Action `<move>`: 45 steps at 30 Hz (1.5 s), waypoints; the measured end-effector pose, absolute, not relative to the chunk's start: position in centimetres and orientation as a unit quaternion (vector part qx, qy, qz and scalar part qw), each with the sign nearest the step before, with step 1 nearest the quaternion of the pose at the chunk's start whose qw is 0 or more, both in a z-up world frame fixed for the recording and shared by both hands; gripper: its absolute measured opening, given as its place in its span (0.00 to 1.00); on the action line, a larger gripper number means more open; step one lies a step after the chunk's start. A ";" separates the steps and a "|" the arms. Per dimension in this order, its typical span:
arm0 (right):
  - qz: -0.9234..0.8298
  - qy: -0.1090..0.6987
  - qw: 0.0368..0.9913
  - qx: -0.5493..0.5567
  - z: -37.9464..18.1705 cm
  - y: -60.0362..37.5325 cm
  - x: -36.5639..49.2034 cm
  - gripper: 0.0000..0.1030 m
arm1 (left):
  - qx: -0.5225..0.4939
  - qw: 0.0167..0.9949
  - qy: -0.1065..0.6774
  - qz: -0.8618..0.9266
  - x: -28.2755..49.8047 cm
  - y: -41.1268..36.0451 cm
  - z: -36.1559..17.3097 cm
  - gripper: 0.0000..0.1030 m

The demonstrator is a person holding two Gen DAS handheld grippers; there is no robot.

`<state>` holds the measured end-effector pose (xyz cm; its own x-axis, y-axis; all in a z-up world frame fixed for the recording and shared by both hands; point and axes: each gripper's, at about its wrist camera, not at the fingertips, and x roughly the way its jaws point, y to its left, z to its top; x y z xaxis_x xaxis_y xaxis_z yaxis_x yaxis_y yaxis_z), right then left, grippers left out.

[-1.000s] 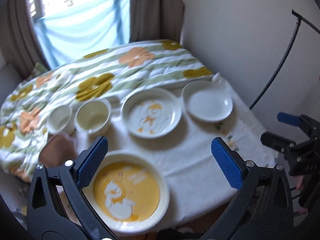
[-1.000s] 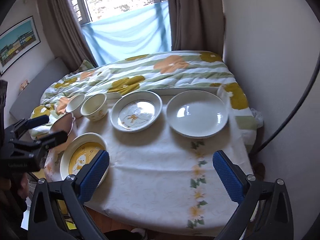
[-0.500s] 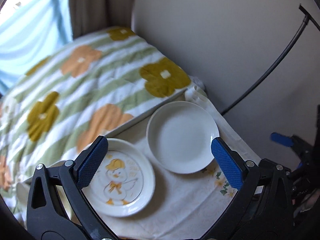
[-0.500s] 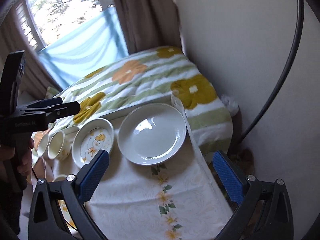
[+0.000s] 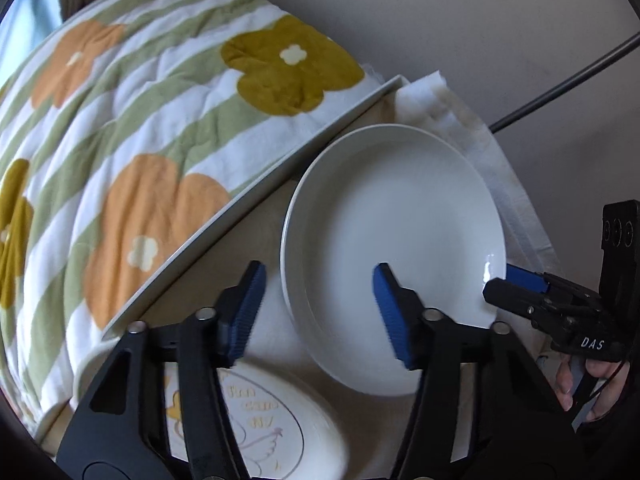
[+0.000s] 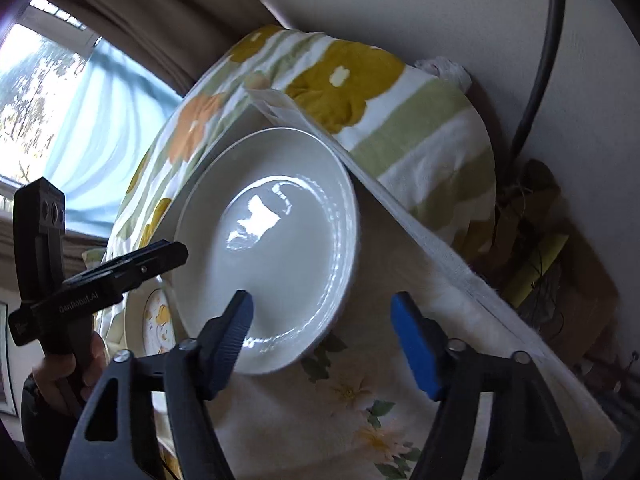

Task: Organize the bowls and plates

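Right now I have a table under a pale tablecloth [image 6: 360,420] printed with small flowers, pushed up against a plain wall [image 5: 460,20], with a striped, flowered quilt [image 5: 140,140] heaped along its far side and a bright window [image 6: 36,80] with brown curtains at ten o'clock in the right wrist view. My white plate [image 5: 394,248] lies flat on the cloth, and the duck plate [image 5: 276,424] sits just beside it at seven o'clock in the left wrist view. My left gripper [image 5: 318,312] has just been closing to a partly open gap that straddles the white plate's near-left rim; I see no pad pressing on it. My right gripper [image 6: 326,344] has likewise been narrowing, half open, its left pad over the plate's near edge and its right pad over bare cloth, gripping nothing. My own gripper frame hides most of the duck plate, and whether either pad brushes the rim I cannot tell.
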<state>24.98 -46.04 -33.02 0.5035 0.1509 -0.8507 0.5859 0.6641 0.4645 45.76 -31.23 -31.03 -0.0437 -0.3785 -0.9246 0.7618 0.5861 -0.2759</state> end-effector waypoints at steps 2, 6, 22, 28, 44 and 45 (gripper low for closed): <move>-0.150 0.476 0.773 0.392 -33.5 -46.3 25.2 0.53 | 0.166 0.668 0.586 -0.428 46.2 -31.7 -31.7 0.40; -0.162 0.469 0.778 0.386 -33.5 -46.5 25.9 0.39 | 0.170 0.665 0.583 -0.435 46.5 -32.1 -32.3 0.32; -0.169 0.476 0.780 0.370 -34.0 -46.5 27.1 0.20 | 0.190 0.684 0.562 -0.424 46.6 -32.1 -32.4 0.17; -0.164 0.476 0.785 0.361 -33.8 -46.3 27.0 0.20 | 0.196 0.695 0.548 -0.423 46.2 -31.9 -31.4 0.17; -0.113 0.461 0.822 0.314 -27.9 -45.8 25.4 0.20 | 0.169 0.738 0.520 -0.397 42.4 -28.4 -24.7 0.17; -0.104 0.463 0.826 0.305 -27.4 -45.5 25.3 0.20 | 0.162 0.744 0.518 -0.390 42.0 -27.8 -24.0 0.17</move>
<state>25.34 -45.55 -27.37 0.5501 0.1099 -0.8279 0.4538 0.7929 0.4067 41.99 -27.79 -24.01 0.1584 -0.4117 -0.8975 0.7481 0.6433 -0.1630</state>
